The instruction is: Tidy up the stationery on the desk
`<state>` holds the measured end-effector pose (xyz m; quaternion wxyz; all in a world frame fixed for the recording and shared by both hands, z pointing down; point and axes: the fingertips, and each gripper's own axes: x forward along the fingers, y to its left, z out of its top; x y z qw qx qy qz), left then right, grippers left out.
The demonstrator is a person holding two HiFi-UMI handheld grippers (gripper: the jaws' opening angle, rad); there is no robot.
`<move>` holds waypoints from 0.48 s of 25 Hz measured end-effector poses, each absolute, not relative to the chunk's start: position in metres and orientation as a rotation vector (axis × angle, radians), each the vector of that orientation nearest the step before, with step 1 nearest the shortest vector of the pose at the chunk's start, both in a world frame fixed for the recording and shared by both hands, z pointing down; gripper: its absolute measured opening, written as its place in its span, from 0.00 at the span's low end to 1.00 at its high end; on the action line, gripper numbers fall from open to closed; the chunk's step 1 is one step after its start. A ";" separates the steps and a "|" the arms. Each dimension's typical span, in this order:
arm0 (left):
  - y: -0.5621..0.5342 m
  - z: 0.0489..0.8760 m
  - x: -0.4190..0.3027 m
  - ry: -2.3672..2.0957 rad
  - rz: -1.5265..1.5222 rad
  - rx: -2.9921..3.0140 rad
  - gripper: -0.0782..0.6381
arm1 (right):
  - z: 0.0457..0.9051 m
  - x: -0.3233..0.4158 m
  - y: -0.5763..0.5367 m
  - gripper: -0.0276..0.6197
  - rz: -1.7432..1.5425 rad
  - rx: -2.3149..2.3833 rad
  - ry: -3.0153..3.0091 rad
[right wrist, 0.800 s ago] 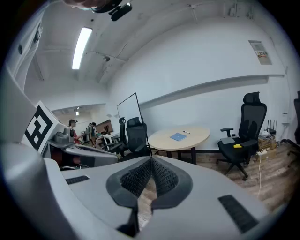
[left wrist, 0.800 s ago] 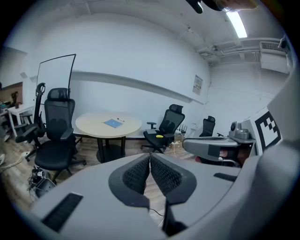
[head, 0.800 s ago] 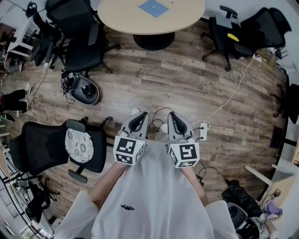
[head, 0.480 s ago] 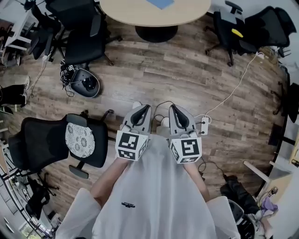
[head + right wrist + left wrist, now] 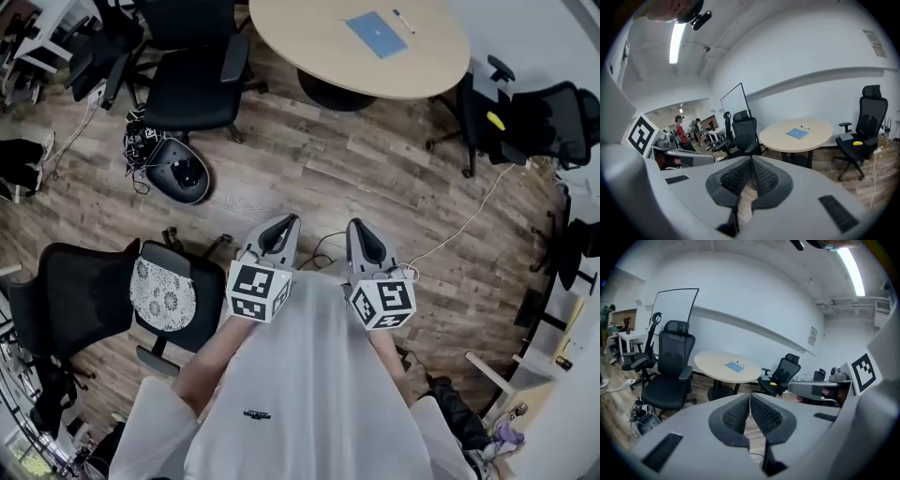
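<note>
The left tool (image 5: pixel 284 225) and the right tool (image 5: pixel 357 228) are held side by side at frame centre, jaws pressed together on nothing, while a blue notebook (image 5: pixel 376 35) and a pen (image 5: pixel 402 20) just beside it are seen on the round table (image 5: pixel 300 37) at upper right

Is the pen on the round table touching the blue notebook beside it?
Apart. The right gripper view shows a strip of the bare round table between the pen and the blue notebook; the head view agrees.
</note>
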<state>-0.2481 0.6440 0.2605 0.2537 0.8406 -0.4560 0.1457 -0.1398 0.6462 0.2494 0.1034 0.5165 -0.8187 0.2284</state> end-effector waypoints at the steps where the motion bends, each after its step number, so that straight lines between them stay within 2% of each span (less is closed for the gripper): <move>1: 0.633 0.262 -0.262 -1.248 0.381 2.262 0.14 | 0.249 -0.145 0.636 0.10 0.698 1.534 -2.419; 6: 0.592 0.265 -0.303 -1.284 0.323 2.216 0.15 | 0.250 -0.150 0.587 0.10 0.652 1.597 -2.349; 12: 0.537 0.276 -0.297 -1.257 0.336 2.220 0.14 | 0.256 -0.143 0.518 0.10 0.577 1.604 -2.329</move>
